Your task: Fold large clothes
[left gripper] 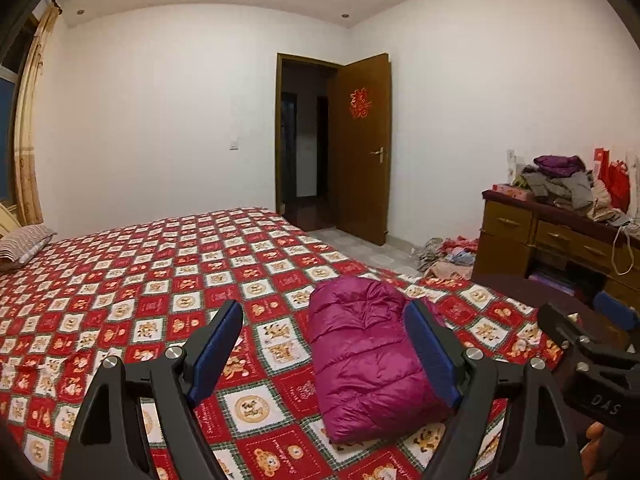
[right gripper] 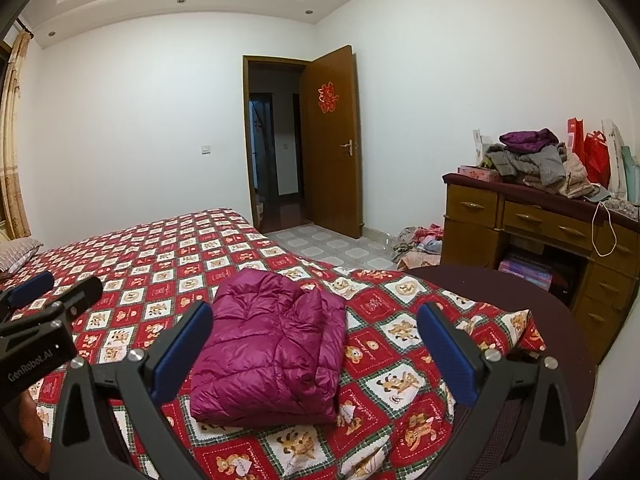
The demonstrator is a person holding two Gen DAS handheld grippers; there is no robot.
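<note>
A magenta puffer jacket [left gripper: 364, 356] lies folded into a compact bundle near the corner of the bed [left gripper: 160, 272]. In the right wrist view the jacket [right gripper: 272, 344] sits just ahead of the fingers. My left gripper [left gripper: 328, 344] is open and empty, held above the bed with the jacket at its right finger. My right gripper [right gripper: 316, 348] is open and empty, above and behind the jacket. The right gripper shows at the left wrist view's right edge [left gripper: 580, 344]; the left gripper shows at the right wrist view's left edge [right gripper: 48, 300].
The bed has a red checked cartoon quilt [right gripper: 168, 256] and a pillow [left gripper: 24, 244] at far left. A wooden dresser [right gripper: 532, 232] piled with clothes [right gripper: 532, 160] stands at right. Clothes lie on the floor [right gripper: 416, 240] near the open door [right gripper: 332, 140].
</note>
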